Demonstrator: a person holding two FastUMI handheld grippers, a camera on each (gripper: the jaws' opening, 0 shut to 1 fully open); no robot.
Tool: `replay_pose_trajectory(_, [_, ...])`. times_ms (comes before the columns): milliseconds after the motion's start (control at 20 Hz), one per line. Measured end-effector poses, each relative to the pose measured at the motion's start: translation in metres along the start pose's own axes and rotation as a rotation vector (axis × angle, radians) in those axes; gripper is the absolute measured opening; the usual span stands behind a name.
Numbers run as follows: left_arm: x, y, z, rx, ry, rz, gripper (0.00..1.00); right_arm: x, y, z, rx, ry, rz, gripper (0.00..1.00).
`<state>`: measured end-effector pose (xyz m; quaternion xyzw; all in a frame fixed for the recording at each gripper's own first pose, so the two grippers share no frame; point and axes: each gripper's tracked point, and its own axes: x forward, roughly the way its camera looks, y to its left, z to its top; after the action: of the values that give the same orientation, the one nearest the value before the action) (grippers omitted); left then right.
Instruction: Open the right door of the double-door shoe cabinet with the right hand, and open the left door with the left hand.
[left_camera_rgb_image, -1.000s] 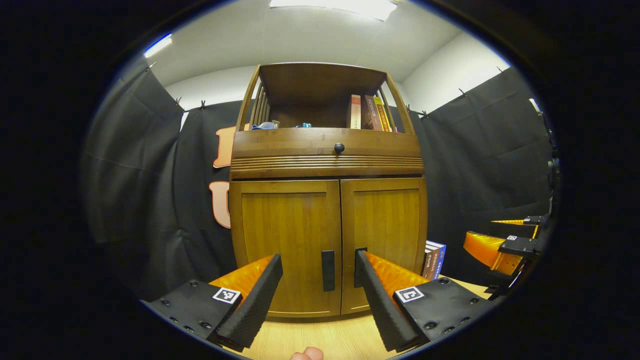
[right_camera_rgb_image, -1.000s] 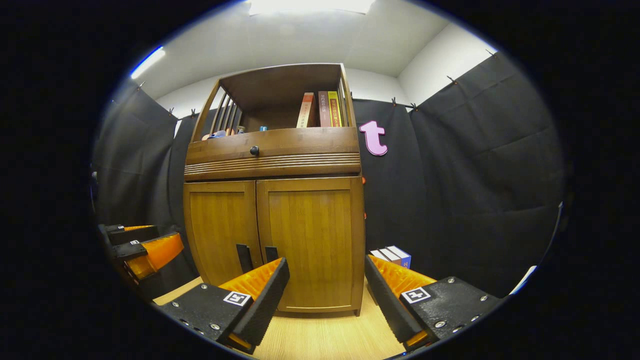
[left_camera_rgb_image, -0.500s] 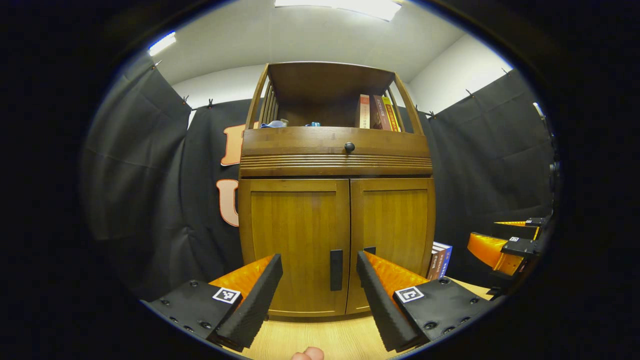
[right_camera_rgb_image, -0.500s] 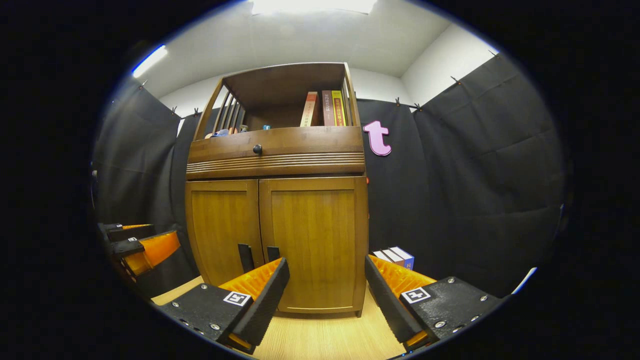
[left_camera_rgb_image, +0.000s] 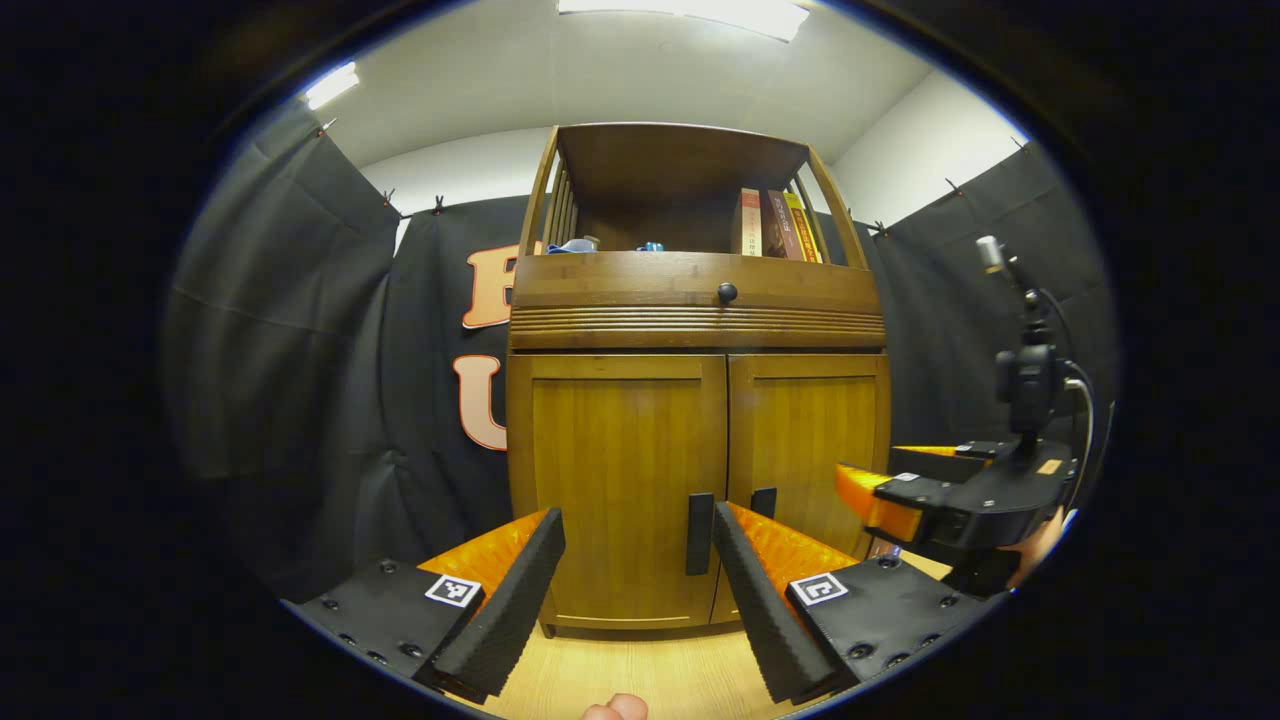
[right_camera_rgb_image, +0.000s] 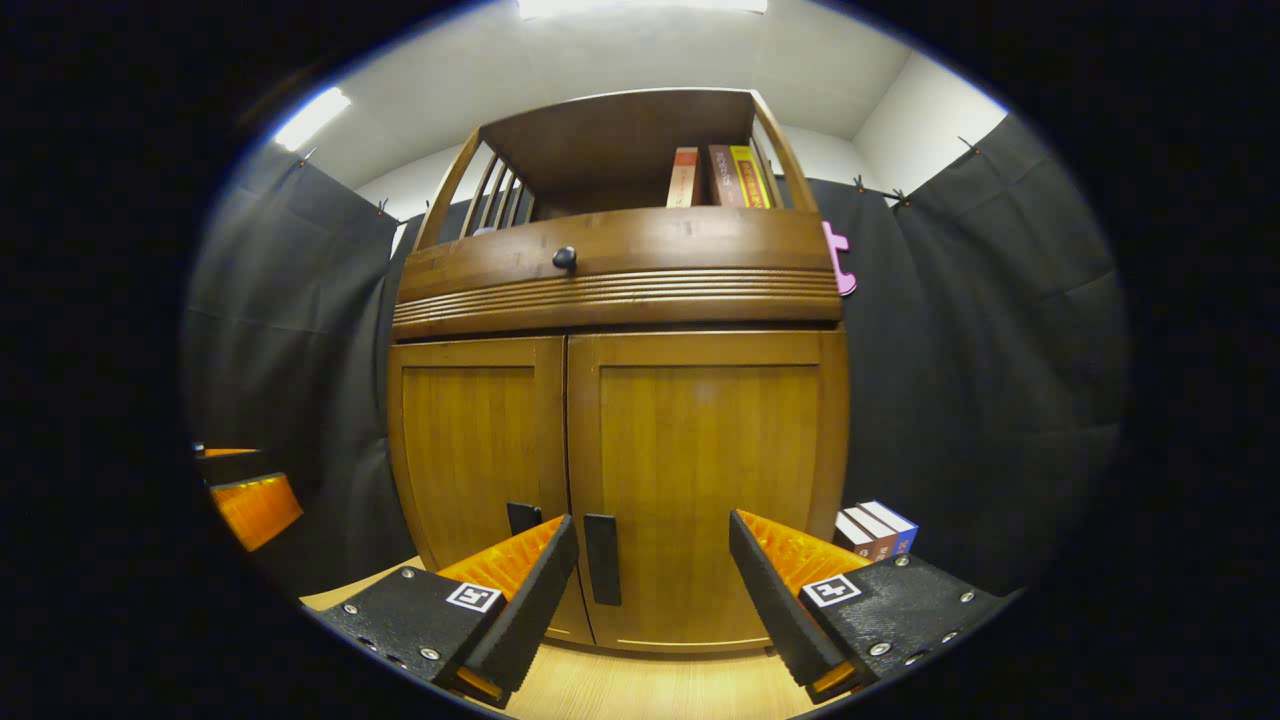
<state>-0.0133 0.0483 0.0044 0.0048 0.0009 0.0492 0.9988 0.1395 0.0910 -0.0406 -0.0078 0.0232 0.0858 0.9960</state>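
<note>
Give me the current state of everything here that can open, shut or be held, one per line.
Left door: closed, handle untouched.
Right door: closed, handle untouched.
Drawer: closed.
Left tongs: open, holding nothing, short of the cabinet.
Right tongs: open, holding nothing, short of the right door's handle.
Books on the top shelf: upright.

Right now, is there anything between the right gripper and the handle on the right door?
Nothing visible. The open right gripper faces the shut right door, whose handle shows in the gap by its left finger. The books stand off to the cabinet's side.
</note>
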Motion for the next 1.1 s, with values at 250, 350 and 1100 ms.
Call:
replay_pose_trajectory(250, [-0.007, 0.013, 0.001, 0.018, 0.007, 0.038, 0.97, 0.068, 0.025, -0.051, 0.042, 0.050, 0.019, 0.94])
replay_pose_trajectory(350, [-0.009, 0.014, 0.001, 0.018, 0.007, 0.040, 0.94, 0.085, 0.031, -0.066, 0.020, 0.072, 0.019, 0.94])
replay_pose_trajectory(1100, [-0.007, 0.024, 0.007, 0.024, -0.007, 0.044, 0.93, 0.126, 0.042, -0.094, 0.052, 0.108, 0.016, 0.63])
